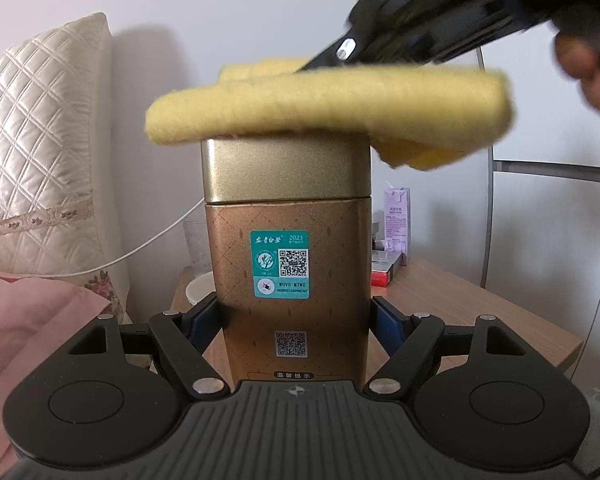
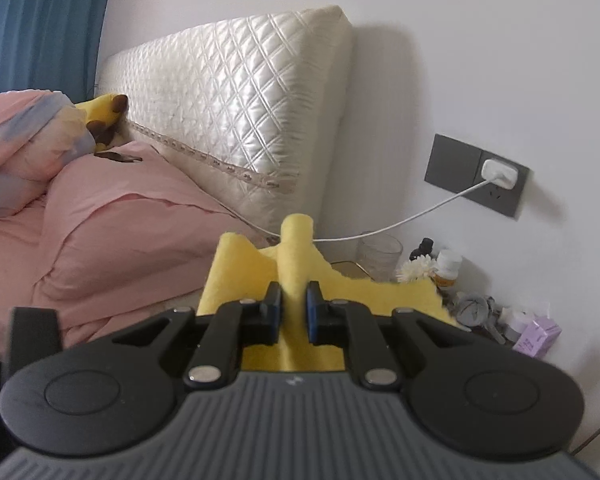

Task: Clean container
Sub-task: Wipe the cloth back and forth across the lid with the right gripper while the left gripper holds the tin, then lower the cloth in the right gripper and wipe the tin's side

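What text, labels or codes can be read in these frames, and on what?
"2023": teal sticker on the gold tin.
"WUVO M7WO": same sticker, lower part.
Chinese heading and digit string on that sticker: too small to read surely.
QR codes: one on the sticker, one lower on the tin.
Chinese line at the tin's base: blurred.
Purple carton: print unreadable.
Right wrist view: nothing legible.

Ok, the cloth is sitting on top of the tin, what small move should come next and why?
Probably slide the yellow cloth across the gold lid. The right gripper is shut on the cloth, which lies flat on the lid, and the left gripper clamps the tin upright, so it looks steady enough for a wipe.
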Available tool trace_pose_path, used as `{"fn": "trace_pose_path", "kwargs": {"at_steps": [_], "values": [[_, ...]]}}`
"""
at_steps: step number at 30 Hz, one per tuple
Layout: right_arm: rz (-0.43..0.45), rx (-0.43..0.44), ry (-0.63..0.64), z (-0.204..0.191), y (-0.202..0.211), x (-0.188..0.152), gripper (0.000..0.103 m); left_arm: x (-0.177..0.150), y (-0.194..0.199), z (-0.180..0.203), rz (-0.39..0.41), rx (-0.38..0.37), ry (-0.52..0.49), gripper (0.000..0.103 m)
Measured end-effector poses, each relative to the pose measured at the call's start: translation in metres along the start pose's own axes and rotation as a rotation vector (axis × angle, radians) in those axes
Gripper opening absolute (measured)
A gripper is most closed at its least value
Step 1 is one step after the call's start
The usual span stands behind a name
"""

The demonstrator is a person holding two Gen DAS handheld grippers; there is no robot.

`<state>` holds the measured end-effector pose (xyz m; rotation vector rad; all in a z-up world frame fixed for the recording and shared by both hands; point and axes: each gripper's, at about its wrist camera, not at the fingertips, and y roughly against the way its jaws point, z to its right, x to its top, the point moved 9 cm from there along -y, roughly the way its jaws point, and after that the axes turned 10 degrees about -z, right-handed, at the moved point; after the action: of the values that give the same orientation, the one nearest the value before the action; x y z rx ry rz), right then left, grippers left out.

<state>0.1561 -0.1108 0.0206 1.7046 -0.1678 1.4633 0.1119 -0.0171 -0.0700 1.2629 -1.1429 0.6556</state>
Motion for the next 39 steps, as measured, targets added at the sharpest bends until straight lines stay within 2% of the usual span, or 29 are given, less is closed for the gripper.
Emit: {"fn": "trace_pose_path", "kwargs": {"at_steps": [3,5,7,10,12,15,17,19,21,26,28,30,32,33,36,39], "values": [[0.047,-0.025,-0.087,0.022,0.018,0.0,0.013,0.0,0.0,0.002,0.004,0.004,0.007,0.081],[0.074,-0.038,-0.164,0.041,0.024,-0.003,0.013,-0.003,0.002,0.001,0.019,-0.02,0.012,0.083],[0.135,-0.033,-0.3,0.067,0.031,-0.01,0.014,-0.007,0.002,-0.001,0.021,-0.045,0.021,0.083],[0.219,0.016,-0.555,0.099,0.03,-0.029,0.014,-0.017,-0.007,-0.004,-0.009,-0.073,0.044,0.083],[0.248,0.054,-0.717,0.114,0.02,-0.047,0.014,-0.023,-0.009,-0.006,0.011,-0.089,0.052,0.083],[0.267,0.161,-0.922,0.123,-0.002,-0.071,0.014,-0.027,-0.009,-0.008,0.032,-0.092,0.038,0.08],[0.262,0.244,-1.014,0.12,-0.018,-0.083,0.013,-0.028,-0.009,-0.007,0.03,-0.089,0.034,0.08],[0.267,0.298,-1.044,0.111,-0.029,-0.088,0.014,-0.028,-0.008,-0.007,0.028,-0.085,0.036,0.079],[0.264,0.303,-1.06,0.105,-0.036,-0.094,0.013,-0.029,-0.008,-0.008,0.03,-0.078,0.039,0.079],[0.19,0.308,-1.144,0.093,-0.058,-0.132,0.013,-0.028,-0.01,-0.01,0.025,-0.071,0.044,0.079],[0.183,0.347,-1.203,0.094,-0.064,-0.141,0.013,-0.028,-0.011,-0.01,0.025,-0.065,0.043,0.079],[0.201,0.389,-1.252,0.098,-0.063,-0.138,0.013,-0.029,-0.013,-0.009,0.023,-0.06,0.042,0.079],[0.272,0.473,-1.289,0.103,-0.054,-0.125,0.013,-0.028,-0.015,-0.009,0.015,-0.055,0.046,0.079],[0.299,0.487,-1.28,0.105,-0.047,-0.114,0.013,-0.028,-0.014,-0.009,0.012,-0.052,0.047,0.079],[0.335,0.488,-1.217,0.107,-0.036,-0.091,0.013,-0.026,-0.013,-0.01,0.01,-0.052,0.061,0.079],[0.316,0.462,-1.206,0.102,-0.042,-0.099,0.013,-0.025,-0.014,-0.01,0.009,-0.049,0.06,0.079]]}}
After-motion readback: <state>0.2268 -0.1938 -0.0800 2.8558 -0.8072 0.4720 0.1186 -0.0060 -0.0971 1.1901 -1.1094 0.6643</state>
